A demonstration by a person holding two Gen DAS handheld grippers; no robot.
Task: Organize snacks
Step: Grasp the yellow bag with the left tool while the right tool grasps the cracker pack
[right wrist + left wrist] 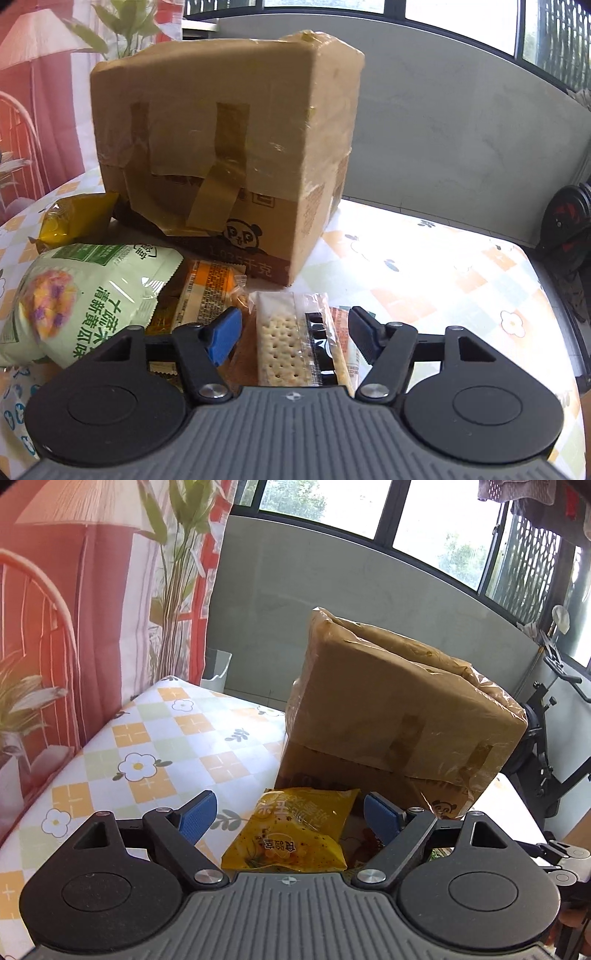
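A: Which step? 
B: Picking up. The left tool (290, 814) gapes wide around the yellow snack bag (291, 830) on the table (155, 738), pads clear.

A: And the right tool (295, 334)? 
B: Tilted down, half-open astride the cracker pack (280, 343), untouched. Next, both must close gently.

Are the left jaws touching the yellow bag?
Apart. The left wrist view shows table on one side of the yellow bag and other packets on the other, before either blue pad.
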